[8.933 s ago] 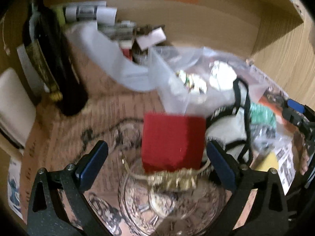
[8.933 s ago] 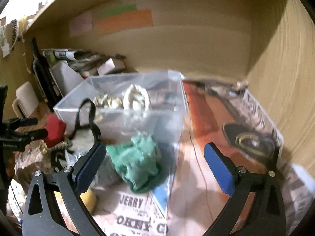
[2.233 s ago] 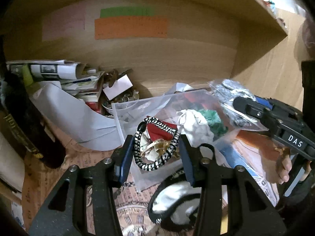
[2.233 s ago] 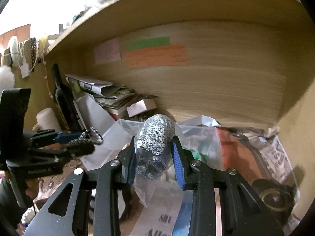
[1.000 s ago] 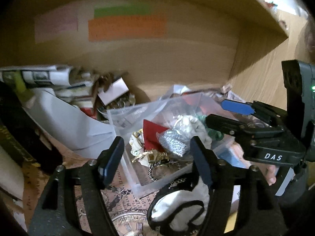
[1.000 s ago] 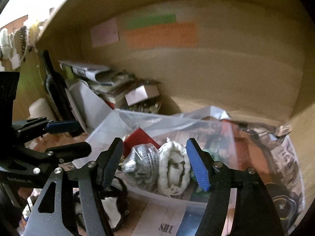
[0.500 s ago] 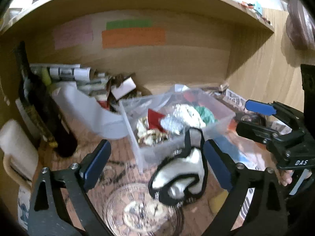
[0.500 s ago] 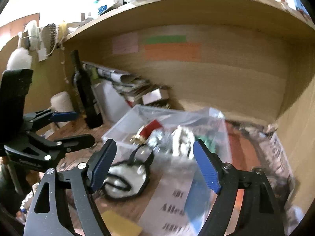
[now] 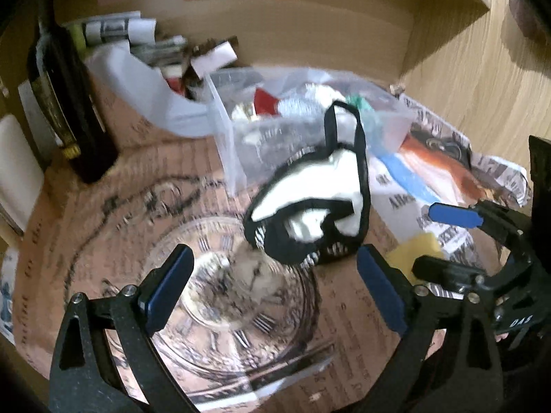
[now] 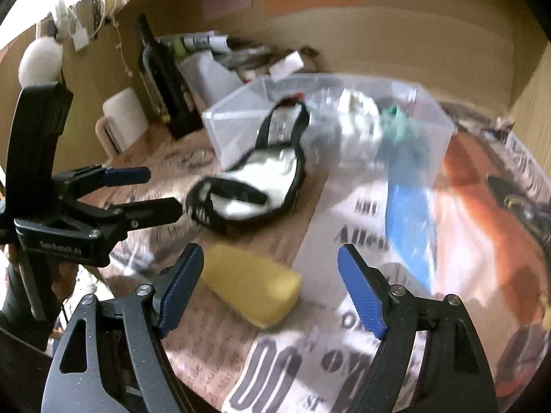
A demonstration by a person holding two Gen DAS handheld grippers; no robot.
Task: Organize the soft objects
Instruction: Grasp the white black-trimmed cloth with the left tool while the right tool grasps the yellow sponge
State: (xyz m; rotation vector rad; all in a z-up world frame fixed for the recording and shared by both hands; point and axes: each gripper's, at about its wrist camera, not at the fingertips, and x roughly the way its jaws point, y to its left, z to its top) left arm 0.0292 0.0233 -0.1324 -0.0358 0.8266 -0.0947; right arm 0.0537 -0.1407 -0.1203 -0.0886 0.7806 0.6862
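A white eye mask with black trim and strap lies on the desk against the clear plastic bin; it also shows in the right wrist view. The bin holds a red block, a silvery bag, a white cloth and a green cloth. A yellow sponge lies just ahead of my right gripper, which is open and empty. My left gripper is open and empty, above a glass dish, with the mask just beyond it.
A dark wine bottle stands at the left, with papers and small boxes behind it. A white mug stands left of the bottle. Newspaper covers the desk on the right. Wooden walls close the back and right.
Both grippers have dropped lower and tilted toward the desk. The left one now hangs over the glass dish, the right one over the yellow sponge. Both stay open.
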